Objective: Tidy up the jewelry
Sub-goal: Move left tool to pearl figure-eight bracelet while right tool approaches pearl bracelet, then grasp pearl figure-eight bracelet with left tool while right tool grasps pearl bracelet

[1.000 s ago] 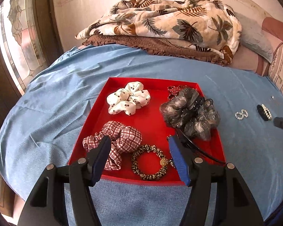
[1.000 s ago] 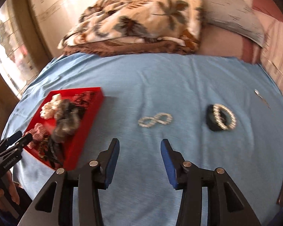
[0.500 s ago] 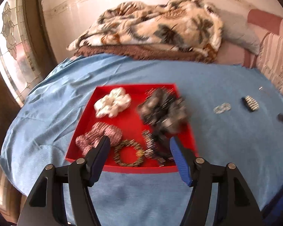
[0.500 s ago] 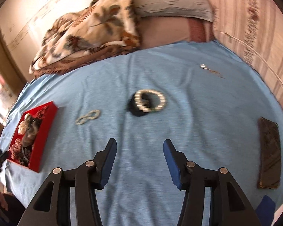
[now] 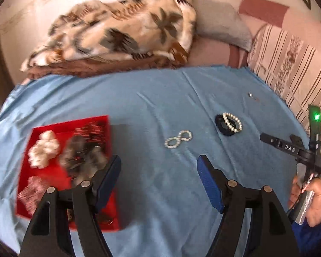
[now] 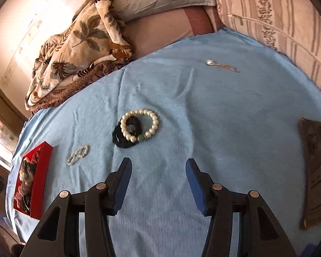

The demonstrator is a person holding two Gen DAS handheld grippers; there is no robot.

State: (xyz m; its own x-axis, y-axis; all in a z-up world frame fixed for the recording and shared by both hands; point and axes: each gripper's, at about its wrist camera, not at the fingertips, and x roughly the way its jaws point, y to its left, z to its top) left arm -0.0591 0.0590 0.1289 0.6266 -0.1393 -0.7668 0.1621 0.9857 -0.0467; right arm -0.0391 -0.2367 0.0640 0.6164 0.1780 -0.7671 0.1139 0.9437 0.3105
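Right hand-held gripper (image 6: 158, 171) has swung over, pearl bracelet (image 6: 139, 125) just ahead.

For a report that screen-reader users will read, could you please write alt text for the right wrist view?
The open right gripper hovers over a blue bedsheet, aimed at a pearl bracelet lying partly on a black scrunchie. A small beaded figure-eight bracelet and a red tray of hair accessories lie to the left.

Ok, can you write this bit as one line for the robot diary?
left gripper: open, empty | right gripper: open, empty | pearl bracelet: on black scrunchie | red tray: holds scrunchies
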